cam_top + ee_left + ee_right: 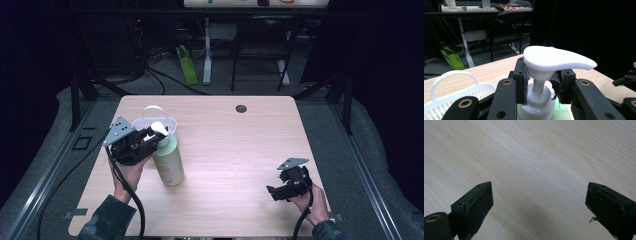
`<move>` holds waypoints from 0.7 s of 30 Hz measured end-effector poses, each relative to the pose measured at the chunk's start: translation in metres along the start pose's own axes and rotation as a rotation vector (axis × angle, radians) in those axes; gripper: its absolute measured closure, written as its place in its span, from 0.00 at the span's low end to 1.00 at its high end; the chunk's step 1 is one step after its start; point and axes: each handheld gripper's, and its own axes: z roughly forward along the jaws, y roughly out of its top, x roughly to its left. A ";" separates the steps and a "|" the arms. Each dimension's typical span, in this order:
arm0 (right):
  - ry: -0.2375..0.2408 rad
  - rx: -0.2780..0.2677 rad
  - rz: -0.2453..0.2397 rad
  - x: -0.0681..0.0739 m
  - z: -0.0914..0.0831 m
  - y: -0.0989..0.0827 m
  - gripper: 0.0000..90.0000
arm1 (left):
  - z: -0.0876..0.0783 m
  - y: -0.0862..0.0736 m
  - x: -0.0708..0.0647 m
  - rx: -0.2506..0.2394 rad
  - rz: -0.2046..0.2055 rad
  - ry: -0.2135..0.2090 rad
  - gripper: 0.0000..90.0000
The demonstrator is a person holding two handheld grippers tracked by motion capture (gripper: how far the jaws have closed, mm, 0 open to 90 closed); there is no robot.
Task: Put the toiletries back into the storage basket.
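High view shows our left gripper point(148, 136) clamped on the neck of the green pump bottle point(169, 159), upright on the table point(240, 150) just before the white basket point(150, 121). We judge the lift into that basket comes next, clearing its handle. Our right gripper point(274, 192) rests open, well apart.

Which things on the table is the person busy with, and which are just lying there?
Busy with:
- pump bottle, green with a white pump
- left tool, shut on the pump's neck

Just there:
- white basket, behind the bottle
- right tool, open, nothing between its jaws
- table
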 end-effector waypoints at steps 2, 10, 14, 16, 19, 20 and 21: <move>-0.002 0.000 -0.001 0.000 0.000 0.000 0.08 | 0.000 0.002 0.000 0.001 0.004 0.001 0.75; 0.002 0.004 -0.003 0.000 0.002 0.001 0.08 | -0.002 0.009 0.000 -0.005 0.017 0.002 0.75; 0.003 0.004 -0.002 0.001 0.002 0.002 0.08 | -0.004 0.013 0.001 -0.007 0.020 0.006 0.75; 0.004 0.004 -0.002 0.001 0.002 0.002 0.08 | -0.005 0.015 0.002 -0.010 0.021 0.007 0.75; 0.004 0.004 -0.002 0.001 0.002 0.002 0.08 | -0.005 0.019 0.003 -0.014 0.023 0.010 0.75; 0.003 0.004 -0.001 0.000 0.002 0.002 0.08 | -0.006 0.021 0.003 -0.012 0.024 0.012 0.75; 0.004 0.004 -0.001 0.000 0.002 0.002 0.08 | -0.006 0.022 0.003 -0.015 0.024 0.012 0.75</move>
